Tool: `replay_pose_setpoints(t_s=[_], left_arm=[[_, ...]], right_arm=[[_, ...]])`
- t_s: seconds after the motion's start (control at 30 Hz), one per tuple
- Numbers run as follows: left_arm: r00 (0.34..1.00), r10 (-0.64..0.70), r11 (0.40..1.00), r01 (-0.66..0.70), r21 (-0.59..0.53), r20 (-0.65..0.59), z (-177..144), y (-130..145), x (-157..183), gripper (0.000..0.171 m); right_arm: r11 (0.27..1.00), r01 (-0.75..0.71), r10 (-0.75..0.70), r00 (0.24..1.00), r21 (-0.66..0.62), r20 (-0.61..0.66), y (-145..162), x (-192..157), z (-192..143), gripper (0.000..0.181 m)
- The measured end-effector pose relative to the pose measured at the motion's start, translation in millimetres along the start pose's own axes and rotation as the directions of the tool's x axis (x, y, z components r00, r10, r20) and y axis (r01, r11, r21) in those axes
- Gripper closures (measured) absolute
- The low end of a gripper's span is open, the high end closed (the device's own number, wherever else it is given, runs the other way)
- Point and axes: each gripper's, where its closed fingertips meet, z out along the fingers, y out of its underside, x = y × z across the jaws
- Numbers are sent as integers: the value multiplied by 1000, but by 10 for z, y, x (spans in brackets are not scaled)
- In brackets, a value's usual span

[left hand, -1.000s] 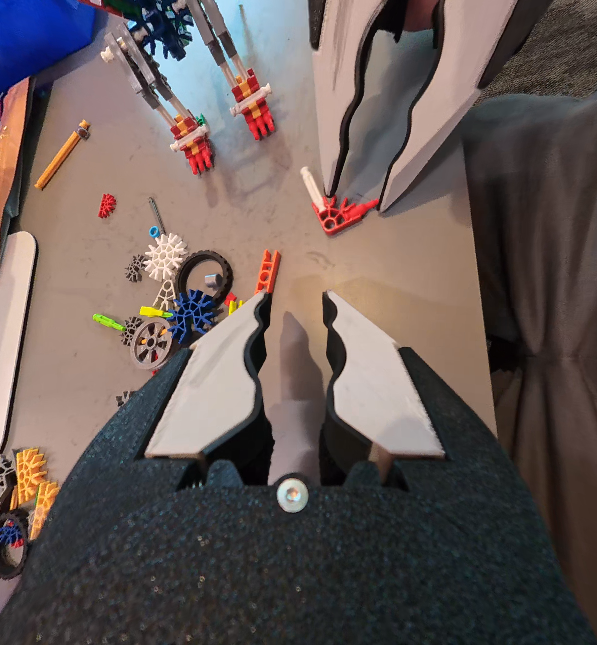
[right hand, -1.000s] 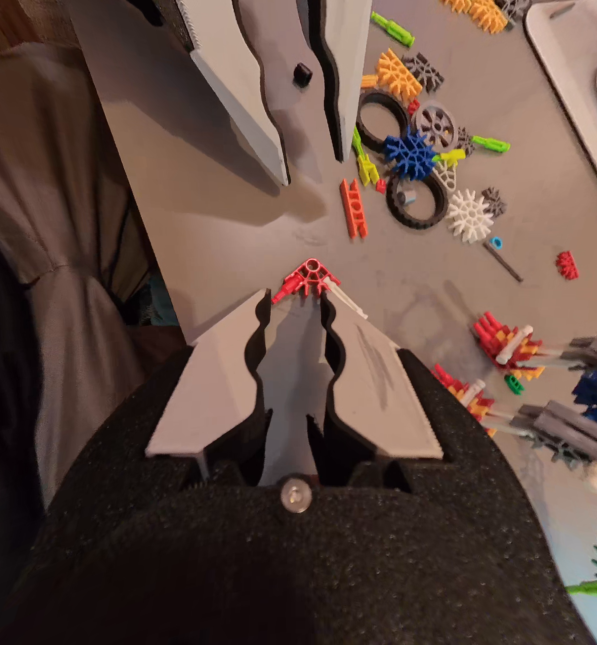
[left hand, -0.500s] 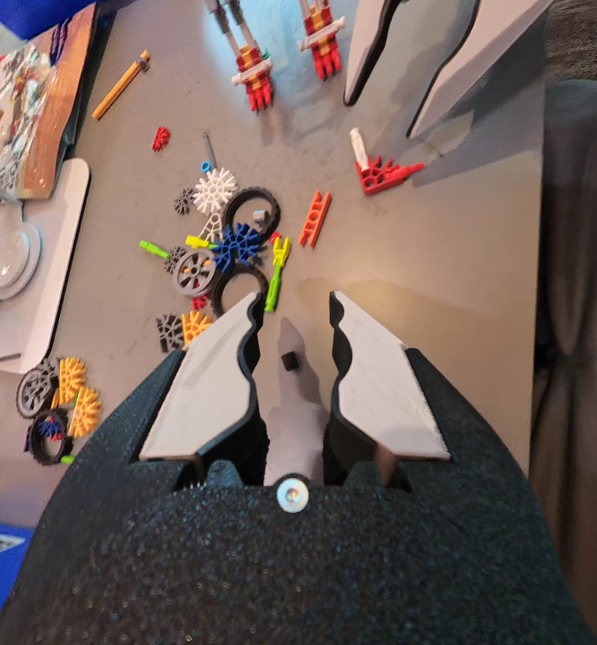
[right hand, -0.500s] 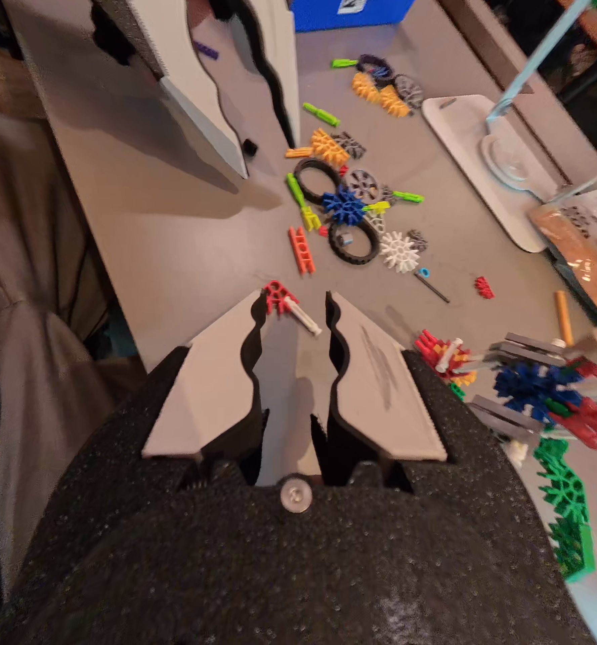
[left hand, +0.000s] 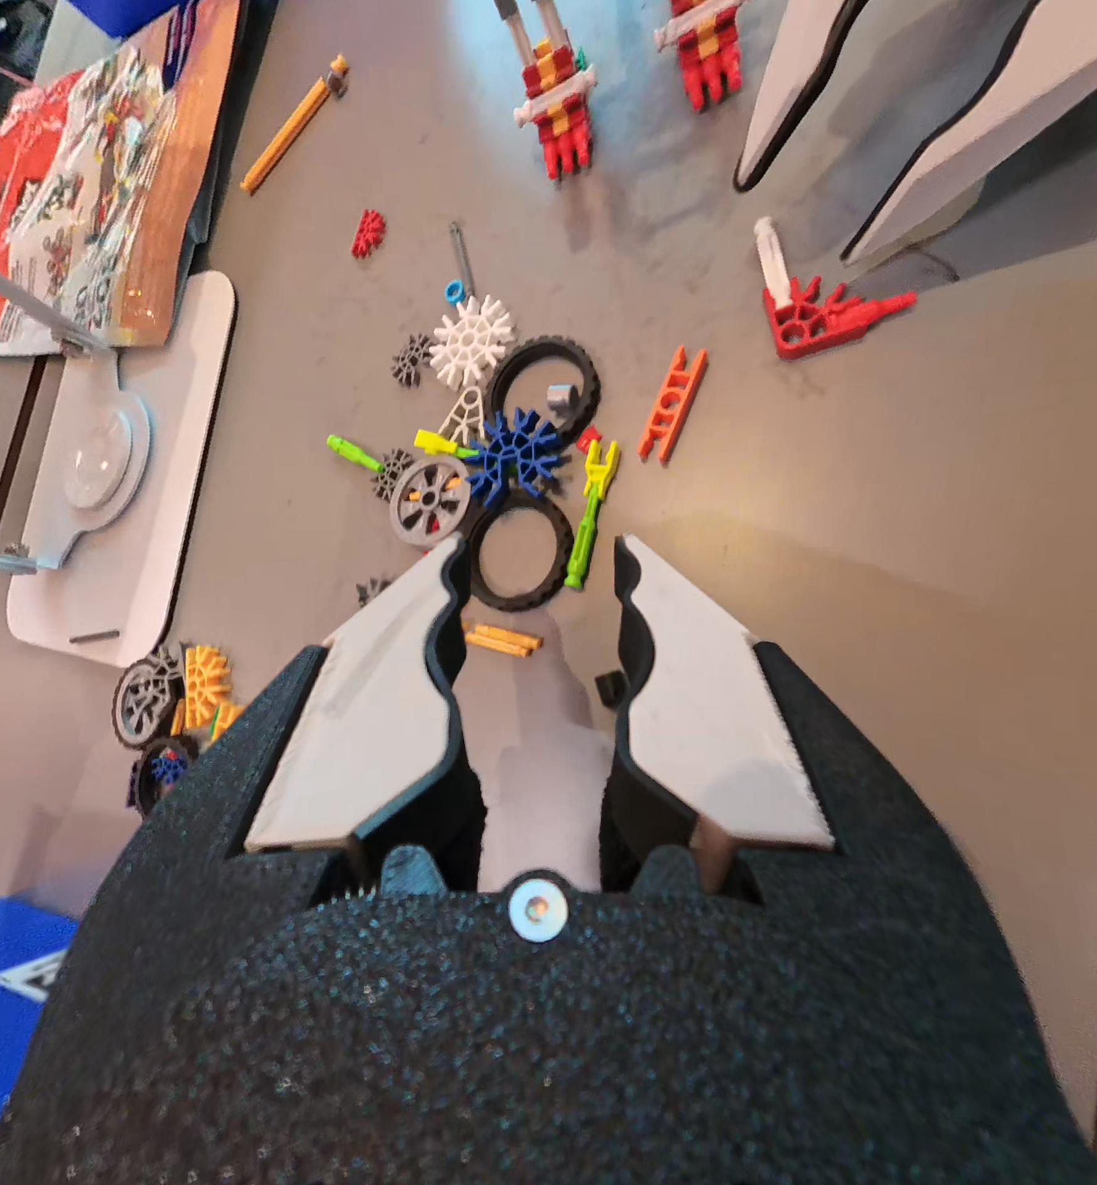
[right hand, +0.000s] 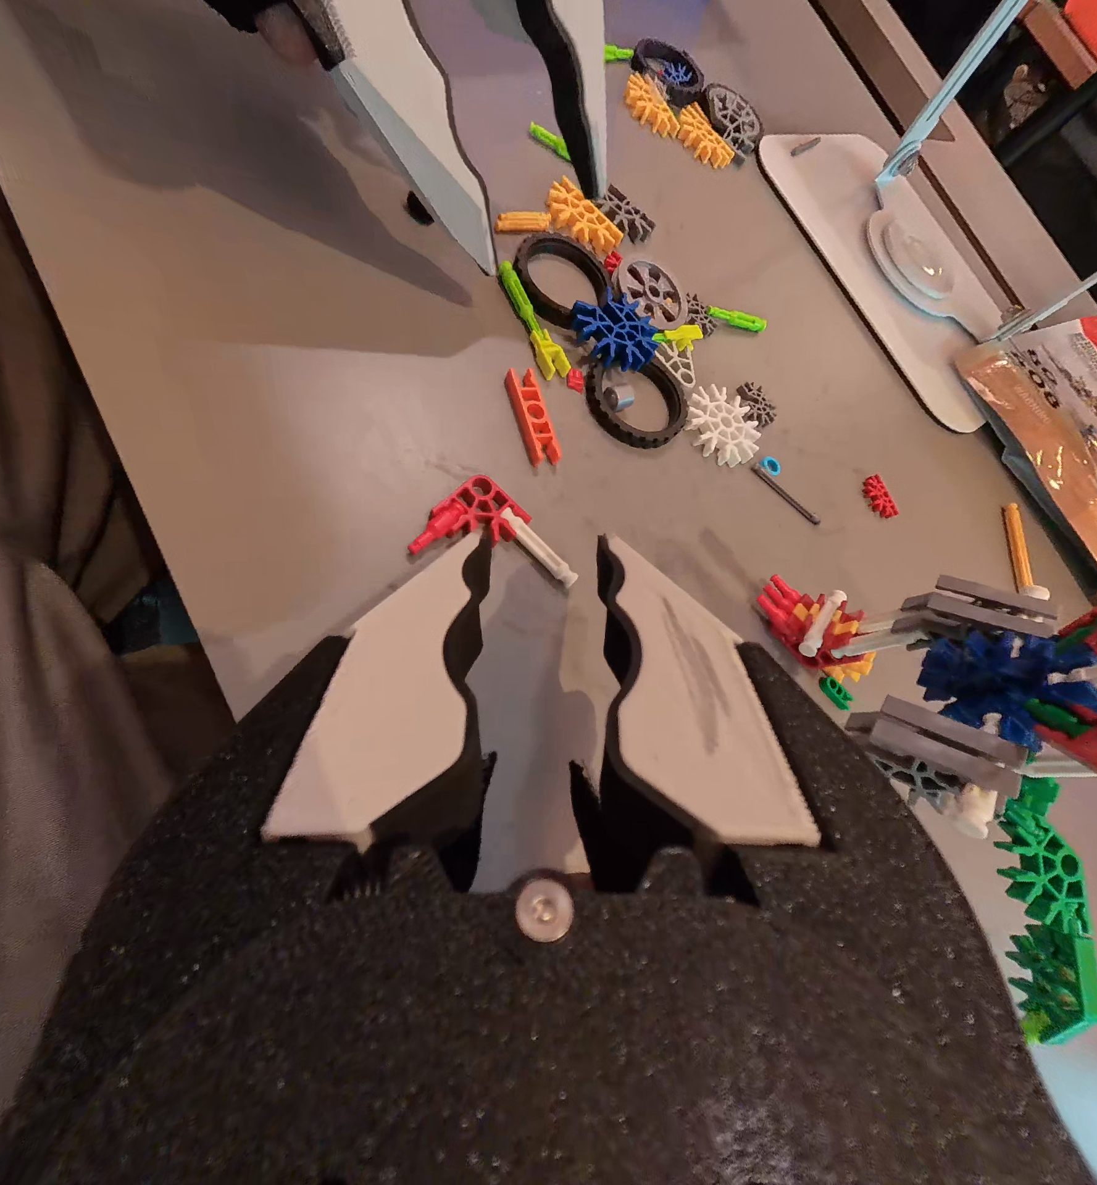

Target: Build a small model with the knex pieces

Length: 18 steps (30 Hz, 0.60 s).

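The left gripper [left hand: 539,551] hangs above the grey table [left hand: 853,577] with its jaws spread wide and nothing between them. Just past its tips, at the centre of the left wrist frame, lies a black tyre ring [left hand: 519,554], with a lime-green rod [left hand: 587,522] along its right side and a short orange rod [left hand: 502,638] lower, between the fingers. A small black cube [left hand: 608,687] sits against the inner edge of the right finger. Above these are a blue snowflake connector [left hand: 515,456], a grey wheel [left hand: 430,502], a white snowflake connector [left hand: 472,333] and an orange ladder piece [left hand: 672,404].

The right gripper [right hand: 542,545] is likewise wide open and empty. A red corner connector [right hand: 478,506] (a white rod [right hand: 542,551] plugged into it) lies at the tip of its left finger; whether they touch I cannot tell. At the right edge of that frame stands a built model [right hand: 1007,680] of grey, blue, red and green parts.
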Motion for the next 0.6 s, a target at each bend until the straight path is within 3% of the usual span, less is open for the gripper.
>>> replay_pose_setpoints(t_s=[0.23, 0.6], left_arm=[[998, 39, 991, -45, 129, 55, 58, -178, -141, 131], [998, -15, 992, 7, 125, 65, 165, -111, -193, 131]], right_arm=[[999, -46, 46, 999, 2, 9, 15, 51, -1, 149], [997, -67, 69, 997, -36, 35, 65, 39, 39, 149]])
